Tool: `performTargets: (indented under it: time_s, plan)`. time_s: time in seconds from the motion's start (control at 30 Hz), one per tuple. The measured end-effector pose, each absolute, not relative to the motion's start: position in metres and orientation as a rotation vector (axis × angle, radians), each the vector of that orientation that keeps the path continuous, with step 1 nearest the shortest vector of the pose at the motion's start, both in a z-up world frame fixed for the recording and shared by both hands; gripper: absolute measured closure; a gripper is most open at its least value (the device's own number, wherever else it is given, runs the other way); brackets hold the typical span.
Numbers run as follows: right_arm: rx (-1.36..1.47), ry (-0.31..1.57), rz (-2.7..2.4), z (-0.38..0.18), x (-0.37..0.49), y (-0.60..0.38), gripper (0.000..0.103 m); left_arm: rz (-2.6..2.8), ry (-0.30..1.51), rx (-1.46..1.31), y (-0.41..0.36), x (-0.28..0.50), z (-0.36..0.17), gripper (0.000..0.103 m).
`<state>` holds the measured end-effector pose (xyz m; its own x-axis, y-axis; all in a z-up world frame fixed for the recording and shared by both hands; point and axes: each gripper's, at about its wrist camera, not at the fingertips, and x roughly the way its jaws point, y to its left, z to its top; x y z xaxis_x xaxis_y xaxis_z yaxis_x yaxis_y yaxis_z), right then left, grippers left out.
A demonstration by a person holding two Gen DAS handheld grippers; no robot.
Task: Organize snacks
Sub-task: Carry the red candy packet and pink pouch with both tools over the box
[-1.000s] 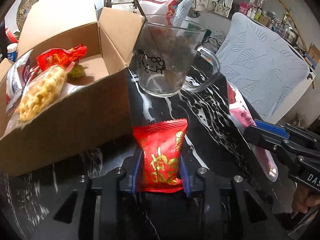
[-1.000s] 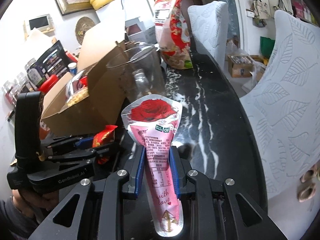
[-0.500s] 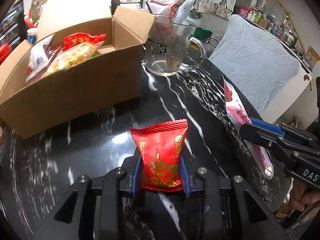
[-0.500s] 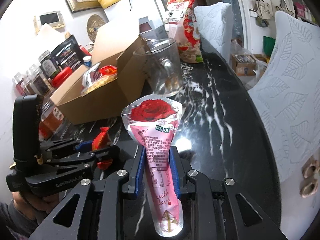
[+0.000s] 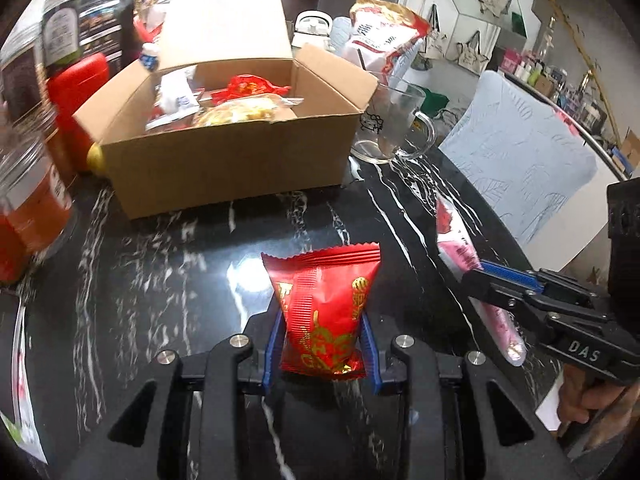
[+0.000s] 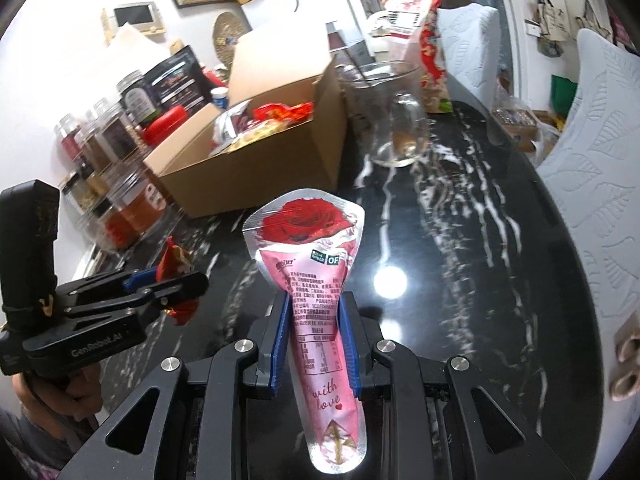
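both the left gripper (image 5: 322,344) and right gripper (image 6: 314,344) are clamped, angled downward.

Box (image 5: 224,168): on the worktop (image 5: 160,264), at 11 o'clock, snack packets inside.
Mug (image 5: 394,124): just right of the box, at 1 o'clock.
Jars (image 6: 116,184): left of the box.
Big bag (image 5: 380,36): behind the mug.

One cardboard box (image 5: 224,160), one glass mug (image 5: 390,124), one red packet (image 5: 324,312), one pink pouch (image 6: 316,304), two chairs (image 6: 600,152).
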<state>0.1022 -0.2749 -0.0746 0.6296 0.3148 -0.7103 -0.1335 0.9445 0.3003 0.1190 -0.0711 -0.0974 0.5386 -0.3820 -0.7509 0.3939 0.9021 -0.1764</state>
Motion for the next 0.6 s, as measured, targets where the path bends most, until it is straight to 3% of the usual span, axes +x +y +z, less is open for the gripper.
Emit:
performTargets:
  time_s: [0.6]
  plan:
    - [0.185, 0.747, 0.395, -0.023, 0.108, -0.209, 0.079, -0.409, 0.698, -0.060, -0.009, 0.114, -0.030, 0.070]
